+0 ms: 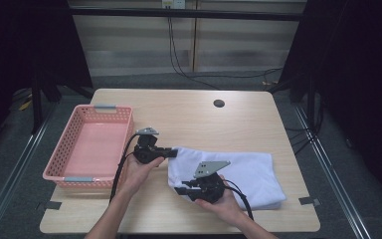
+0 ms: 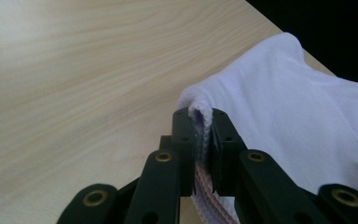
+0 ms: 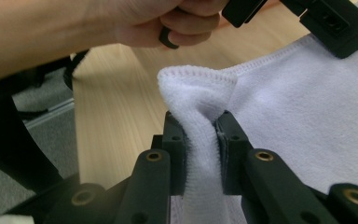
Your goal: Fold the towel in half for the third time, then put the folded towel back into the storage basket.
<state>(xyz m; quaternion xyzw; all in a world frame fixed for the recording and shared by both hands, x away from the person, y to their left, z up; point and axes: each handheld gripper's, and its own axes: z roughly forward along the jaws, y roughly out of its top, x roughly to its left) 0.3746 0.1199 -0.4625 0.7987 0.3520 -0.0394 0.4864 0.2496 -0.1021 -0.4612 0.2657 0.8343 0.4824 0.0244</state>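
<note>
The white cloth [image 1: 229, 172] lies folded on the near right part of the surface [image 1: 194, 119], its long side running left to right, with the pink basket [image 1: 89, 147] standing just off its left end. Both grippers are at that left end. The left gripper [image 1: 171, 152] has the far corner — in the left gripper view its jaws are clamped tight on the hemmed edge [image 2: 200, 121], the fabric bunched up between them. The right gripper [image 1: 181, 190] has the near corner, pinched the same way, a thick fold [image 3: 198, 116] squeezed between its jaws. So the cloth stretches away to the right of both hands, and the basket sits nearer the left one. My guess is the next move lifts that short edge — either to fold it over or to carry it basketward.
</note>
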